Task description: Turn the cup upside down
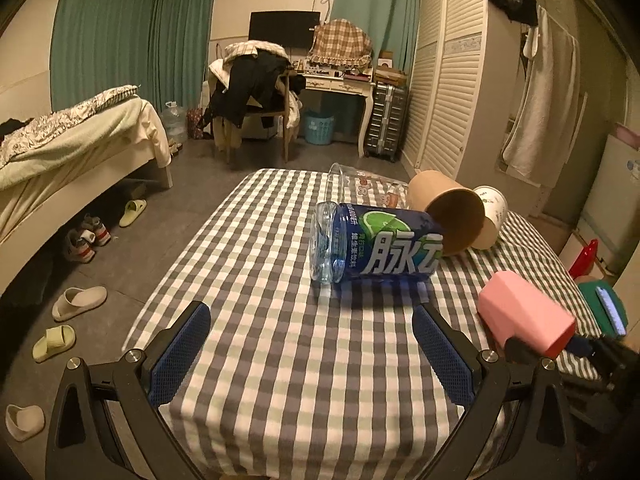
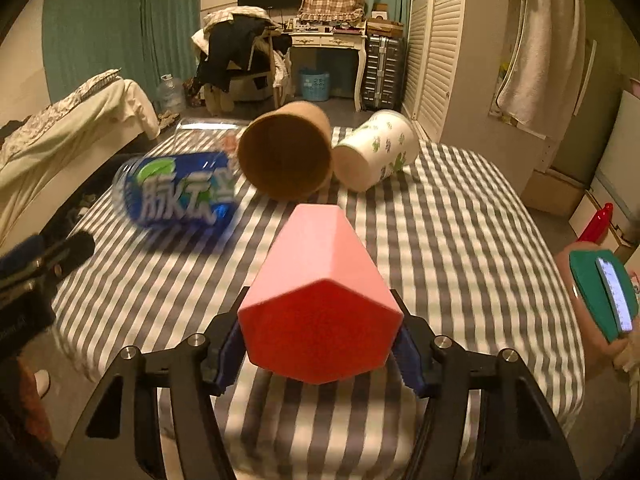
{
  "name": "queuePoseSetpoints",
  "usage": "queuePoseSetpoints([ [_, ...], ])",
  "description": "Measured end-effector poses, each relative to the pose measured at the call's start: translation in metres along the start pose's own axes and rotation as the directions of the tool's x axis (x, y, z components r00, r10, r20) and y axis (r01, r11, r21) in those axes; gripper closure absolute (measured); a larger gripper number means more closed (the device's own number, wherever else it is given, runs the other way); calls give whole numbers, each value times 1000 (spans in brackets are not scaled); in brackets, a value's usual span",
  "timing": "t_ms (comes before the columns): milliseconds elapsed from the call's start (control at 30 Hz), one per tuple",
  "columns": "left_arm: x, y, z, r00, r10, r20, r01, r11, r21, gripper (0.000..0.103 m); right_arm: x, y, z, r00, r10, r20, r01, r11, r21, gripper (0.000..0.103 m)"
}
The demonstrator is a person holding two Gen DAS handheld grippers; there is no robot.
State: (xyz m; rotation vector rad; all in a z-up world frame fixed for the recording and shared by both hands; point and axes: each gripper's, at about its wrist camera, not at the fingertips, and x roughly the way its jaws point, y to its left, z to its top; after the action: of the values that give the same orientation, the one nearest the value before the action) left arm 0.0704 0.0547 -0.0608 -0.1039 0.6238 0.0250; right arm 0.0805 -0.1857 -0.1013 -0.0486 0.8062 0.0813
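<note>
Right wrist view: right gripper is clamping pink cup horizontally, flip about half done; left gripper is hanging wide open, empty, bottle at 12 o'clock.

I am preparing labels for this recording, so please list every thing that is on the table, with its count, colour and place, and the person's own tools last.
pink cup: 1, pink, held above the near part of the table, lying level
bottle: 1, clear with blue label, on its side, middle of the table
brown cup: 1, brown paper, on its side behind the bottle
white cup: 1, white with green print, on its side, right of the brown cup
clear cup: 1, see-through, on its side, far end
tablecloth: 1, grey and white checks, covers the table
left tongs: 1, black with blue pads, open
right tongs: 1, shut on the pink cup
</note>
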Motion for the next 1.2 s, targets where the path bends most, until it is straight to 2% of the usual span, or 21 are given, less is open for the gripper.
queuePoseSetpoints([
  [133, -8, 3, -6, 1000, 10, -1, -10, 1000, 10, 0, -3, 6, -18, 1000, 15, -22, -15, 1000, 0, 41],
  [267, -12, 2, -7, 1000, 25, -2, -25, 1000, 16, 0, -7, 8, -20, 1000, 23, -15, -23, 1000, 3, 39],
  [300, -13, 2, -6, 1000, 28, -1, -28, 999, 17, 0, -7, 8, -19, 999, 25, -22, -25, 1000, 1, 35],
  [333, -14, 2, -5, 1000, 31, 1, -31, 999, 20, 0, -9, 9, -18, 999, 21, -25, -21, 1000, -3, 20],
  [367, -16, 1, -4, 999, 34, 2, -34, 999, 23, 0, -12, 8, -16, 1000, 18, -20, -18, 1000, -3, 15],
  [533, -14, -8, 6, 998, 53, -18, -52, 998, 34, 0, -53, -4, -2, 996, 60, 71, -60, 998, 0, 12],
  [733, -7, -37, 28, 995, -40, -93, 44, 998, 43, 0, -83, -48, 19, 988, 23, 151, -31, 998, 51, 9],
  [867, 8, -66, 45, 972, -116, -203, 129, 990, 52, 0, -86, -80, 24, 988, -12, 156, -1, 997, 81, 9],
  [967, 17, -90, 49, 958, -120, -261, 147, 985, 87, 0, -90, -100, 26, 987, -37, 159, 23, 995, 92, 9],
  [1100, 31, -120, 47, 915, -173, -365, 221, 971, 93, 0, -91, -127, 26, 985, -72, 159, 54, 992, 115, 9],
  [1200, 45, -143, 45, 883, -183, -431, 253, 961, 110, 0, -87, -146, 23, 986, -75, 146, 53, 988, 148, 9],
])
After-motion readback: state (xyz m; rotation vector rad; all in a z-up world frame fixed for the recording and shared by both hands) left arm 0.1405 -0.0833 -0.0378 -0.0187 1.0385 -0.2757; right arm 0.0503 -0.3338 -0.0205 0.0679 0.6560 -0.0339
